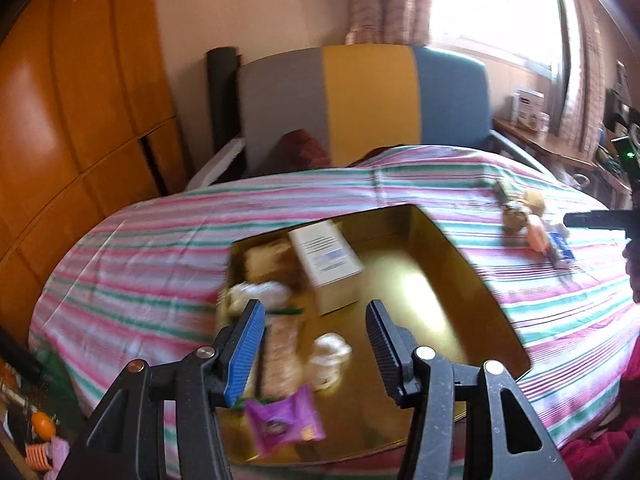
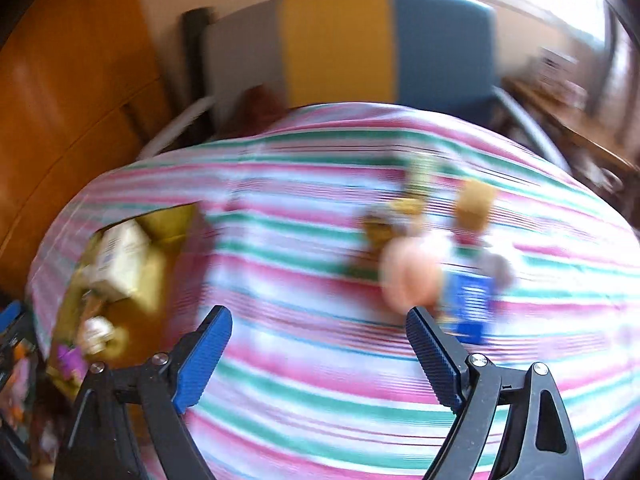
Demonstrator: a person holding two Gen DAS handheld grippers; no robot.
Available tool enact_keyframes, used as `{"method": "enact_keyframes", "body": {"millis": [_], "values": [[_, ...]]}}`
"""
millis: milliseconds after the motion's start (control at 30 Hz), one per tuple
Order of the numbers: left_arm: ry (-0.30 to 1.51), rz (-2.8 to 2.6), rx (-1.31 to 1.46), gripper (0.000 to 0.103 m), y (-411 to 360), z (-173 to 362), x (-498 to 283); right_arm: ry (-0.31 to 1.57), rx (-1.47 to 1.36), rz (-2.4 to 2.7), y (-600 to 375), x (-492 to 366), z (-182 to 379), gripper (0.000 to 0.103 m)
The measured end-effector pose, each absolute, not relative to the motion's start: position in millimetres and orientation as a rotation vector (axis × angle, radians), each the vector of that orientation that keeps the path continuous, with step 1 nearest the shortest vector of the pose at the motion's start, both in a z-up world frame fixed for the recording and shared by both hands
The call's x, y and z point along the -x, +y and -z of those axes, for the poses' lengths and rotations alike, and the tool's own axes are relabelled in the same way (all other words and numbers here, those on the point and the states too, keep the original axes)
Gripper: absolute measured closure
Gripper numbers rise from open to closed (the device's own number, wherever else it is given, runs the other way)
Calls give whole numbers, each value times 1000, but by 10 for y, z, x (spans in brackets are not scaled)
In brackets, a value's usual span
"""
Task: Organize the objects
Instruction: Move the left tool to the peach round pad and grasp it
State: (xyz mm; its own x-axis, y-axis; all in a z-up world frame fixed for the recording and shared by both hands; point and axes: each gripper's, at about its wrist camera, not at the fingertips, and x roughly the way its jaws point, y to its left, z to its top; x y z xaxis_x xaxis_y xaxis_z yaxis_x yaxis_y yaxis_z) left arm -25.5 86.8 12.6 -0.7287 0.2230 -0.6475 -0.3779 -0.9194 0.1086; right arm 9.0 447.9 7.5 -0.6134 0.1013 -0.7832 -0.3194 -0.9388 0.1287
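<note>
The task appears partly complete. The gold tray rests on the counter, which is covered with a pink, green and white striped cloth, and the tray already holds several items: a white box lying tilted toward the far left, a purple packet at the near edge, a small white container, a long pale wrapped item and some further wrapped pieces at the far left corner (too blurred to identify). The right half of the tray floor is bare. A cluster of loose items lies on the cloth, well apart from the tray to its right; it includes a round peach-coloured object and a blue-labelled packet, with smaller brownish pieces behind them that motion blur obscures. These are judged to be the items left to transfer. The left tool hangs over the tray, released, jaws spread, nothing between them. The right tool is also released and empty, jaws wide, over the cloth just short of the cluster, with the peach-coloured object beside its right finger. Beyond the counter stands a chair with a grey, yellow and blue back; wooden cabinet panels fill the left wall, and a bright curtained window sits at the upper right.
</note>
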Motion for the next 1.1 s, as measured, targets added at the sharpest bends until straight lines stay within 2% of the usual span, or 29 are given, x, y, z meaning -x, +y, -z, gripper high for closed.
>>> {"method": "enact_keyframes", "body": {"millis": [133, 300, 533, 800, 1100], "values": [[366, -2544, 901, 50, 1277, -208, 229, 487, 1120, -2439, 5140, -360, 2, 13], [389, -2403, 893, 50, 1880, -219, 223, 716, 993, -2265, 5818, -749, 295, 13], [241, -2164, 1075, 50, 2718, -9, 410, 927, 960, -2155, 6120, -921, 339, 13], [180, -2006, 1174, 50, 3506, 332, 656, 935, 978, -2200, 6016, -883, 270, 13], [57, -1916, 1272, 47, 4030, 701, 1032, 978, 1001, -2200, 6028, -829, 353, 13]]}}
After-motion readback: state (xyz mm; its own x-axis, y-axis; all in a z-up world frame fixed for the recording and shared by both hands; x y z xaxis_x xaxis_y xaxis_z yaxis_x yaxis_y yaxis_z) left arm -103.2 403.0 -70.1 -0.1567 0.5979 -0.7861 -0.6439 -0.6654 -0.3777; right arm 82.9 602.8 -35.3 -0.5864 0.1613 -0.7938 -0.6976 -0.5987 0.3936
